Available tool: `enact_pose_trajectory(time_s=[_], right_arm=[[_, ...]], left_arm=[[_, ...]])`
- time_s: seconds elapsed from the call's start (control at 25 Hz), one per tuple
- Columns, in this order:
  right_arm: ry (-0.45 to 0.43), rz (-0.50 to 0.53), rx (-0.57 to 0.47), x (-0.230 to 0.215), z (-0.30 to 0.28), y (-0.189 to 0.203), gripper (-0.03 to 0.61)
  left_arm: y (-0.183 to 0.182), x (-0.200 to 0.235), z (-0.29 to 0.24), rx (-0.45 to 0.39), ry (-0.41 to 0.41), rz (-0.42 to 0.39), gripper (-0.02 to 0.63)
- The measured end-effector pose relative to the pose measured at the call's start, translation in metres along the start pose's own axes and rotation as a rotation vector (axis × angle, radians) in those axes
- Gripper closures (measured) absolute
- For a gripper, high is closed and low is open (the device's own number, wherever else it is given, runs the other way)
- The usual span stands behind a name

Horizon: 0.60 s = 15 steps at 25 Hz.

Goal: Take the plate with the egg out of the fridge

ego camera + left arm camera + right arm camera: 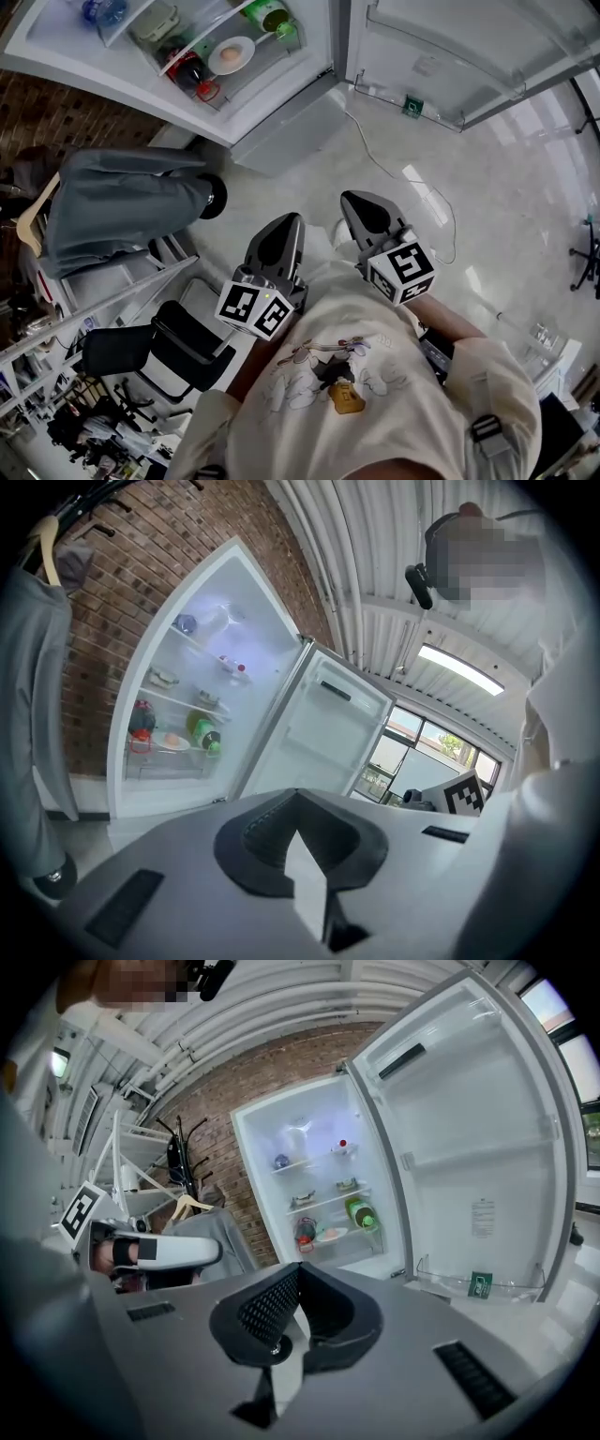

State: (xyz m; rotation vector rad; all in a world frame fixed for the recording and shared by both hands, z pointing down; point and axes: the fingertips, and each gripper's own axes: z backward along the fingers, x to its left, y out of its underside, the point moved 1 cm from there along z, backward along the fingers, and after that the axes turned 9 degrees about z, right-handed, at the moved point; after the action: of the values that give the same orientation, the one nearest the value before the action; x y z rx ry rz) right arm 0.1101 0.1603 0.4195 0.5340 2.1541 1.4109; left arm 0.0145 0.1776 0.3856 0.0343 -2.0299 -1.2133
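Plate [231, 54]: carries the egg [233, 51]; sits on a lower fridge shelf between a red-capped dark bottle [190, 71] and a green bottle [272, 17].
Fridge [281, 108]: its door [450, 56] is swung wide.
Left tongs [284, 228]: pressed together, holding nothing, well apart from the fridge.
Right tongs [364, 208]: pressed together, holding nothing, beside the left pair.

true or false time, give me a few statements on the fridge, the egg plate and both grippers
1. The fridge door stands open. True.
2. The plate with the egg lies on the floor. False: it sits in the fridge, between a dark bottle and a green bottle.
3. The left gripper holds the plate. False: its jaws are shut on nothing, well short of the fridge.
4. The right gripper is shut and empty. True.
5. A grey garment hangs beside the fridge. True.
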Motion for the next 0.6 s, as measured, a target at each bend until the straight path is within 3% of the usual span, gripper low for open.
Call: enact_pose_trajectory(time_s=[0.32,0.6], right_arm=[[0.007,-0.028,0.004,-0.027,-0.031,-0.011,0.572],[0.046,-0.012,-0.002,-0.053,-0.082,-0.038,0.572]], left_arm=[[-0.017,0.015,-0.038,0.027,0.014,0.009,0.617],[-0.056,0.051,-0.081,0.023,0.061,0.013,0.617]])
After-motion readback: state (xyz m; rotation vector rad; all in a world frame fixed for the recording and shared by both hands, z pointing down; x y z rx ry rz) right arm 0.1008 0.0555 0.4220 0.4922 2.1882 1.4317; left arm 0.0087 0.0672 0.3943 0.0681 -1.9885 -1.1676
